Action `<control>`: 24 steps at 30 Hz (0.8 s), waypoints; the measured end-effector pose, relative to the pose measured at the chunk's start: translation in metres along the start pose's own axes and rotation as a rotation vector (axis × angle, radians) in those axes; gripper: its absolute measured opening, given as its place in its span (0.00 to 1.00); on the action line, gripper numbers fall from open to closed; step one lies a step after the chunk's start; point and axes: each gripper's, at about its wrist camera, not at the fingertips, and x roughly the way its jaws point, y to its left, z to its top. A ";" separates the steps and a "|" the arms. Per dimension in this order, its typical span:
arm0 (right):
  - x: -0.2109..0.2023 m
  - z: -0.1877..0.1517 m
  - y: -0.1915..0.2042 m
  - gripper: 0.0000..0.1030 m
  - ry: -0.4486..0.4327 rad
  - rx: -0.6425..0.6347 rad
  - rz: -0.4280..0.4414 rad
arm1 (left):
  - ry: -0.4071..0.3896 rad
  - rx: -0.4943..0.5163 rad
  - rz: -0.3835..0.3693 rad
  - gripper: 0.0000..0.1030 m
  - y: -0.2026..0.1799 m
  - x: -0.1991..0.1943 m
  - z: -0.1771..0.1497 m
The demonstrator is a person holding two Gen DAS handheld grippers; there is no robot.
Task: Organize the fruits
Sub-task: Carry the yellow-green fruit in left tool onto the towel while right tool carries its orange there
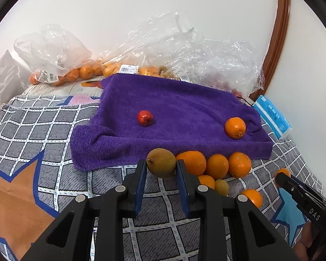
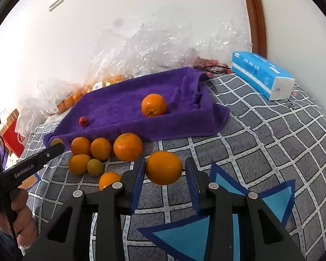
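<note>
The left tongs [image 1: 161, 167] are clenched on the greenish-brown fruit [image 1: 161, 162], both blue pads pressed to its sides, right at the near edge of the purple towel [image 1: 184, 117]. Over to the right tongs [image 2: 165, 169]: an orange [image 2: 164, 167] sits between their pads, the left pad touching, a sliver of gap showing at the right one, so whether it is truly gripped I cannot tell. That orange lies just in front of the purple towel, on the checked cover [image 2: 260, 141]. On the towel itself, 1 orange [image 2: 153, 105] and 1 small red fruit [image 2: 83, 121]. Along the towel's near edge, a cluster of oranges [image 2: 102, 149] lies between the 2 tongs.
</note>
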 end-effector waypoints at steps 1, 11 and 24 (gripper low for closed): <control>-0.002 0.000 0.001 0.36 -0.007 -0.004 -0.003 | 0.002 -0.005 0.002 0.26 0.001 0.000 0.000; -0.003 0.005 0.026 0.36 0.005 -0.037 0.030 | -0.007 -0.033 0.017 0.26 0.009 0.000 0.001; -0.004 0.031 0.039 0.36 -0.028 -0.020 0.034 | -0.015 -0.051 0.014 0.26 0.011 -0.003 0.003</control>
